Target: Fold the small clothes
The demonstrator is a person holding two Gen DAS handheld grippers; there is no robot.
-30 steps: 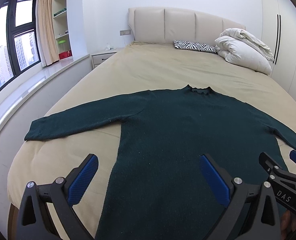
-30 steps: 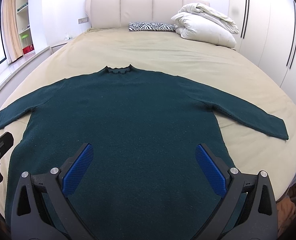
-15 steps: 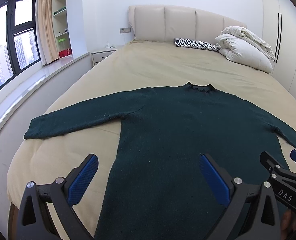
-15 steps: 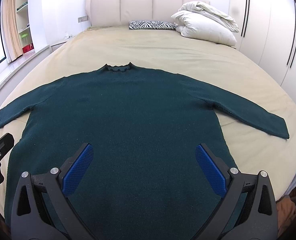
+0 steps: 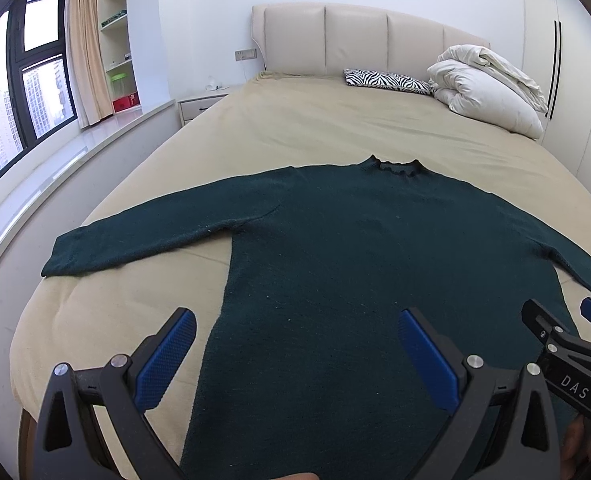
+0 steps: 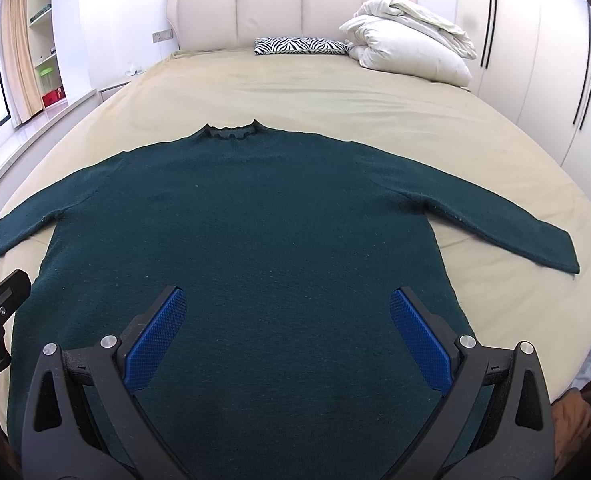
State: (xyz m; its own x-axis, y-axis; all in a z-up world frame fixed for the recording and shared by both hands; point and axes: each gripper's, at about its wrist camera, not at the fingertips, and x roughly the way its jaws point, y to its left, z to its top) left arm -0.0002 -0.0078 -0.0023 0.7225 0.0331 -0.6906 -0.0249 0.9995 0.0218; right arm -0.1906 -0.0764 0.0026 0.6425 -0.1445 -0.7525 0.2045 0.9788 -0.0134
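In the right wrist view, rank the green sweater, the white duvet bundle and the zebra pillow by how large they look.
1. Green sweater, by far the largest; it lies nearest the camera, which inflates it.
2. White duvet bundle.
3. Zebra pillow, the smallest.
Duvet and pillow both lie by the headboard, so their order is fair.

Your left gripper [image 5: 295, 354] and right gripper [image 6: 287, 334] both hang spread wide above the sweater's [image 6: 247, 232] lower body, with nothing between their fingers and the knit. You have bare sheet on the bed [image 6: 315, 92] beyond the collar and beside both sleeves. The zebra pillow [image 6: 299, 46] and folded duvet [image 6: 411, 46] sit well apart at the headboard. The grippers stand side by side, close together.
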